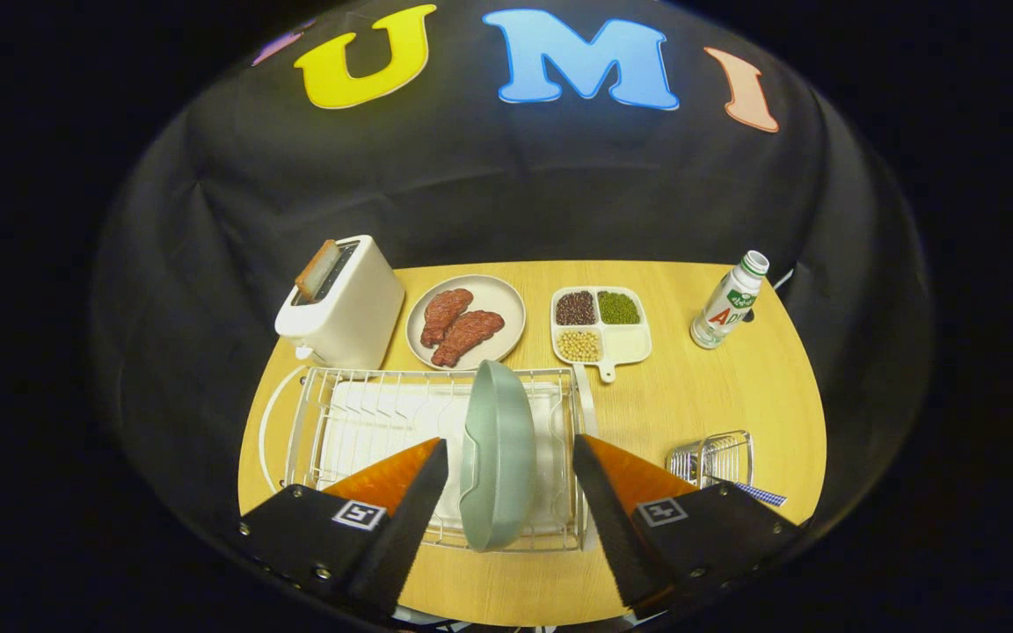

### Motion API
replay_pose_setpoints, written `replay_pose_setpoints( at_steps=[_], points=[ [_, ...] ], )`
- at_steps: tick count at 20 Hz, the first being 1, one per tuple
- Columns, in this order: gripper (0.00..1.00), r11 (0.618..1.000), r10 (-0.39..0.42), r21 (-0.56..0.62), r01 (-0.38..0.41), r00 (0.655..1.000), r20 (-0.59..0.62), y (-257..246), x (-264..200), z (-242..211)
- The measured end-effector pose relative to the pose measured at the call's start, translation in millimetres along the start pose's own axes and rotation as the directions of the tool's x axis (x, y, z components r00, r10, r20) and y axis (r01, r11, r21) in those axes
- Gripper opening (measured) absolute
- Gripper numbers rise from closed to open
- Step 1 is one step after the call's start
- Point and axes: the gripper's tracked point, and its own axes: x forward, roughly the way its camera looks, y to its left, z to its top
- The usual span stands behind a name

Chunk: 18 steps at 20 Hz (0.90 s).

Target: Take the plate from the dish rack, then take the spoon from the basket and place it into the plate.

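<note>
Surface: round pale wooden table [717, 404] against black cloth.
Rack: white wire dish rack [357, 413], centre frame, holding a smooth sage-green plate [498, 457] upright on edge.
Gripper: black-and-orange gripper [511, 492], fingers spread wide, flanking the plate without touching.
Basket: small wire basket [710, 459], lower right; contents unclear.
Beyond: white toaster [344, 303], beige plate of meat [466, 321], divided tray of beans [601, 323], bottle [729, 301].

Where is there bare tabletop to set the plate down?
Bare wood lies between the dish rack and wire basket, running up to the bottle. Behind the rack it is crowded: toaster, meat plate, bean tray. The open gripper straddles the green plate.
</note>
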Motion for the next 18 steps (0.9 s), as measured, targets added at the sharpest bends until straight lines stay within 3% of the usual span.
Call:
replay_pose_setpoints(
  at_steps=[4, 6, 7, 9, 10, 11, 12, 13, 14, 18],
  points=[
    [0.78, 0.997, -0.081, 0.001, 0.081, 0.995, -0.054, -0.7, 22.4, -8.4],
    [0.37, 0.991, -0.133, -0.012, 0.133, 0.99, -0.051, -5.8, 24.4, -5.4],
    [0.31, 0.992, -0.126, -0.007, 0.125, 0.99, -0.066, -2.5, 28.1, -8.9],
    [0.34, 0.986, -0.165, -0.028, 0.163, 0.981, -0.097, -4.1, 34.8, -16.2],
    [0.34, 0.971, -0.236, -0.057, 0.232, 0.969, -0.073, -19.4, 33.1, -11.7],
    [0.2, 0.956, -0.284, -0.102, 0.277, 0.956, -0.073, -25.7, 37.3, -12.1],
    [0.19, 0.954, -0.288, -0.109, 0.28, 0.955, -0.069, -28.0, 40.3, -13.7],
    [0.1, 0.947, -0.308, -0.117, 0.299, 0.949, -0.07, -20.9, 32.4, -9.9],
    [0.1, 0.936, -0.334, -0.137, 0.323, 0.941, -0.063, -19.1, 30.1, -6.2],
    [0.1, 0.832, -0.47, -0.303, 0.465, 0.881, 0.061, -5.0, 8.8, 25.2]
  ],
)
